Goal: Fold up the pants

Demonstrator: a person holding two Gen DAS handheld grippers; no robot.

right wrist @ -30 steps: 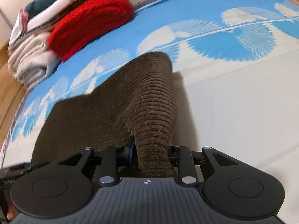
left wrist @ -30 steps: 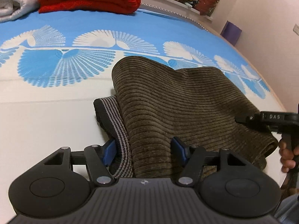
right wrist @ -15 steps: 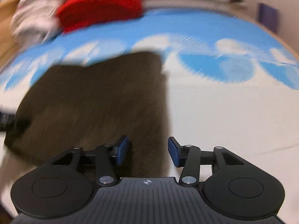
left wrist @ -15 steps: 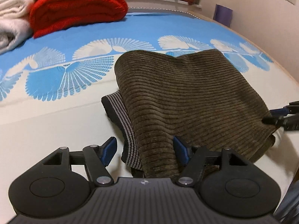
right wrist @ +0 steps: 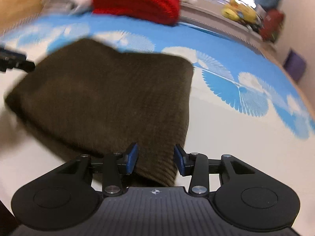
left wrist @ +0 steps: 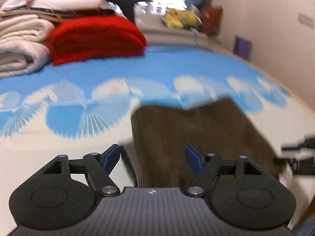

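1. Left wrist view: the left gripper (left wrist: 152, 158) is seen with its blue pads spread wide, and nothing is held between them. The brown corduroy pants (left wrist: 196, 137) are found folded into a compact block straight ahead of the jaws, on the bedspread (left wrist: 59, 157), with a striped waistband edge (left wrist: 133, 163) showing just inside the left pad. The near edge of the block lies between the pads, but no contact can be made out (the picture is blurred). Off to the right, past the far corner of the fabric, the other tool is glimpsed as a dark smear. Farther ahead and to the left, a red folded blanket (left wrist: 94, 39) and a pale stack of linens (left wrist: 21, 45) are seen, well apart from the work.

2. Right wrist view: the right gripper (right wrist: 155, 158) is likewise shown parted, less widely than the left, with no cloth pinched. A corner of the pants (right wrist: 108, 98) is seen running down between the pads and under the tool body; whether the pads touch it cannot be told. The bulk of the block is spread ahead and to the left.

3. Step in hand: the final fold is judged to be laid down and released, since both tools stand open over a squared bundle.

4. Next move: little more than a clean withdrawal is called for, perhaps with a light press to flatten the raised near corner, so that the layers are not dragged askew.
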